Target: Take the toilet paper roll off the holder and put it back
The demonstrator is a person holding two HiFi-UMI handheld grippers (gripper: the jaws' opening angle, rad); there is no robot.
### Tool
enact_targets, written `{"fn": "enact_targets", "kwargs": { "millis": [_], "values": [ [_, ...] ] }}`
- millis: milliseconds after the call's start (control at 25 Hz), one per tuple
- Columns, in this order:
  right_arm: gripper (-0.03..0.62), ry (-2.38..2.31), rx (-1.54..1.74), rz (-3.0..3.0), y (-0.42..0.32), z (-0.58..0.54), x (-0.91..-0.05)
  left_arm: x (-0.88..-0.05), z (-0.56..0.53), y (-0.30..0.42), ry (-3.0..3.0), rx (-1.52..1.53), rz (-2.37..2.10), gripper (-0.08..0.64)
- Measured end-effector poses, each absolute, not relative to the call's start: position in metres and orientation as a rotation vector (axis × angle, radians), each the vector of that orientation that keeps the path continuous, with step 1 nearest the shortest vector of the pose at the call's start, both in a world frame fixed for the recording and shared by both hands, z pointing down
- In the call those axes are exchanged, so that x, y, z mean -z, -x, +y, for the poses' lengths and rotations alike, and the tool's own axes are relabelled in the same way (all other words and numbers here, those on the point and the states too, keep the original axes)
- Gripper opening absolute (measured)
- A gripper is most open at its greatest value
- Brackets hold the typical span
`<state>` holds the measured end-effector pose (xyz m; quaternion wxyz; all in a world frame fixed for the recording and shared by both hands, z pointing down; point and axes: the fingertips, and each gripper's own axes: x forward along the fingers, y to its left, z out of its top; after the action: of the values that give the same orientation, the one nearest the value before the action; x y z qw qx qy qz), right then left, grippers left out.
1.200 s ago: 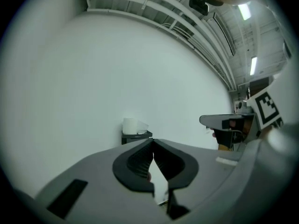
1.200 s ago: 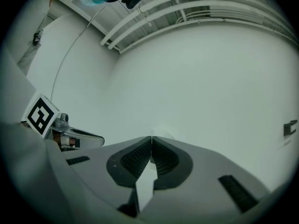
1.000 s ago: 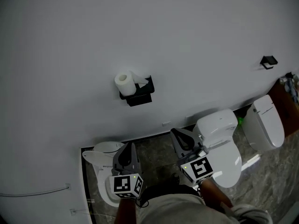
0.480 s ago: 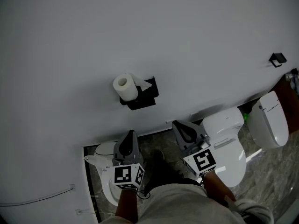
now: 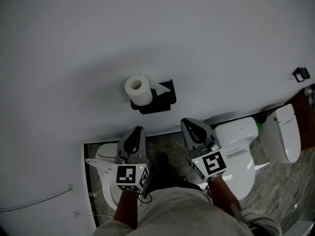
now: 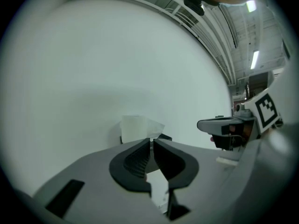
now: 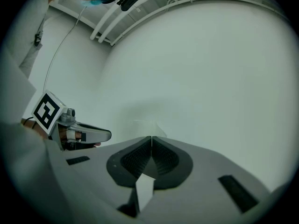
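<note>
While both tongs hang low in the head view, the white toilet paper roll [image 5: 138, 89] sits on its black wall-mounted holder [image 5: 158, 101] just above the centre of that frame, against the plain white wall [image 5: 211, 43]. Its hollow core faces the camera, and a loose sheet [image 5: 160, 87] trails to the right over the holder.

The left gripper [image 5: 139, 130] points up towards the roll from lower left of centre, well apart from it. Its 2 dark ribbed jaws are drawn together with nothing between them, and in the left gripper view the roll [image 6: 135, 128] shows just above their tips. The right gripper [image 5: 184, 122], lower right of centre and near a white ceramic toilet [image 5: 241, 151] on the grey marbled floor [image 5: 167, 151], is likewise closed and empty; its own view shows the jaws pressed flat together.

With the roll on the holder and neither tool near it, these views alone cannot say whether the lift-off is yet to come.

The roll should be light, soft and easily dented, and its tail may tear or unspool if snagged. The likely best hold is across the wound body with jaws spread wide and closed gently, or 1 jaw inside the stiffer core. It should then slide off along the holder's bar.
</note>
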<state>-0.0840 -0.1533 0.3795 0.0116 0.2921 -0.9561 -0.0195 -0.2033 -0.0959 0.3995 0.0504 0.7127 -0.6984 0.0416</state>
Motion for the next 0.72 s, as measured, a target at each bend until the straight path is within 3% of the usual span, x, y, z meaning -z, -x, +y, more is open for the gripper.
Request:
{"fn": "enact_targets", "kwargs": {
  "millis": [440,720],
  "values": [
    [0.005,-0.888,0.047,-2.982,0.096,-0.16,-0.386,-0.404,-0.103,0.216,-2.14,-0.147,-2.126,0.114],
    [0.005,-0.892,0.055,-2.97,0.101,-0.17,-0.388,-0.407,-0.119,0.228,-2.114,-0.127,-2.089,0.259]
  ]
}}
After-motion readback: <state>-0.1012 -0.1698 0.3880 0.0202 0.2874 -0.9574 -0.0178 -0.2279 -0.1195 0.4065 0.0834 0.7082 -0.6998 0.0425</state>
